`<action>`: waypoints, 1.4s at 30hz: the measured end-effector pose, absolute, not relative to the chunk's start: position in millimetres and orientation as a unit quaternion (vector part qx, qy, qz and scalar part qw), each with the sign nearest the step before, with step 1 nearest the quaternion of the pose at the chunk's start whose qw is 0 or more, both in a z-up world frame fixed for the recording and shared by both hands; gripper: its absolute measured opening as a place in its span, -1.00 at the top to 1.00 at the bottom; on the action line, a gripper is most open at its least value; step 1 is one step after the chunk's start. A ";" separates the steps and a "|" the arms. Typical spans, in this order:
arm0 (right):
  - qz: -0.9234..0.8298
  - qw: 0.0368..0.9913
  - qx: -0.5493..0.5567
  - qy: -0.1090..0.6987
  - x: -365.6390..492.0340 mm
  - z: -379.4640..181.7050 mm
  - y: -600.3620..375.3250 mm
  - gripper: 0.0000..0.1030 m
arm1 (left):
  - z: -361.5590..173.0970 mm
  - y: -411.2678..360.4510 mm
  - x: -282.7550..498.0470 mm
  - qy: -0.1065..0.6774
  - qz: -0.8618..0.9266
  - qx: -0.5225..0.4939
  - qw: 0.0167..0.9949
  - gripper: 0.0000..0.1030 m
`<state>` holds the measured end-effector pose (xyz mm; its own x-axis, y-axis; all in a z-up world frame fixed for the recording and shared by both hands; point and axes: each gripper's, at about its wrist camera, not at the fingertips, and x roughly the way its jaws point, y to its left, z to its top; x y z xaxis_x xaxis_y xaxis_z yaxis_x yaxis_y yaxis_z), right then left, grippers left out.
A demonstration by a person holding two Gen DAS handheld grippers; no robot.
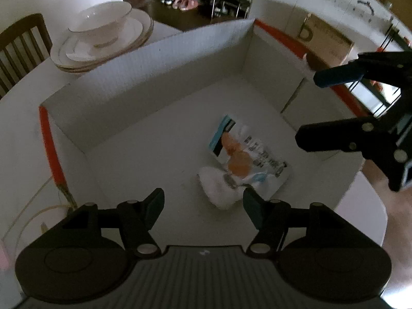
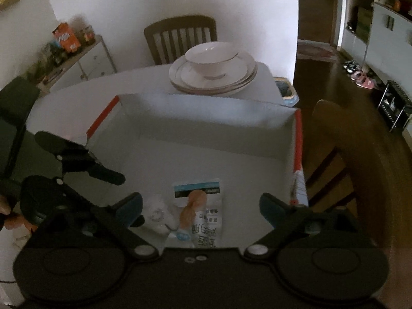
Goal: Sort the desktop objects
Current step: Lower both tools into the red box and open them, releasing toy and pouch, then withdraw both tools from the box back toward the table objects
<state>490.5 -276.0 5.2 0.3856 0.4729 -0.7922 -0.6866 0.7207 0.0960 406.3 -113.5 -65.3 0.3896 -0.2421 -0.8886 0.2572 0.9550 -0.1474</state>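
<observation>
Both jaws released w/ nothing between them: left gripper (image 1: 203,202) and right gripper (image 2: 200,207) hang over the white box (image 1: 144,59). The snack packet (image 1: 253,157) and a small white wrapped item (image 1: 219,188) lie on the box floor, near-right, touching. Risk, imo: the bowl (image 2: 211,59) on stacked plates (image 2: 177,77) sits just beyond the far wall, so a careless swing out for the next obj could knock it.

White box (image 1: 144,82) with orange-red edge strips; white packet (image 1: 251,154), blue band, orange picture; white gold-rimmed bowl (image 2: 211,58).
</observation>
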 end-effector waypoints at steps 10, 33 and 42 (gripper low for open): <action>0.355 0.841 -0.100 0.396 470.3 26.2 -282.9 -0.94 | -28.0 -94.8 364.9 0.468 -0.119 -0.047 0.874 -0.29; 0.360 0.853 -0.080 0.368 378.7 47.0 -245.4 -0.95 | 8.6 -49.4 245.6 0.375 -0.078 -0.079 0.920 -0.29; 0.355 0.857 -0.084 0.364 333.9 37.4 -213.3 -0.95 | 6.2 -18.7 194.4 0.363 -0.069 -0.068 0.927 -0.29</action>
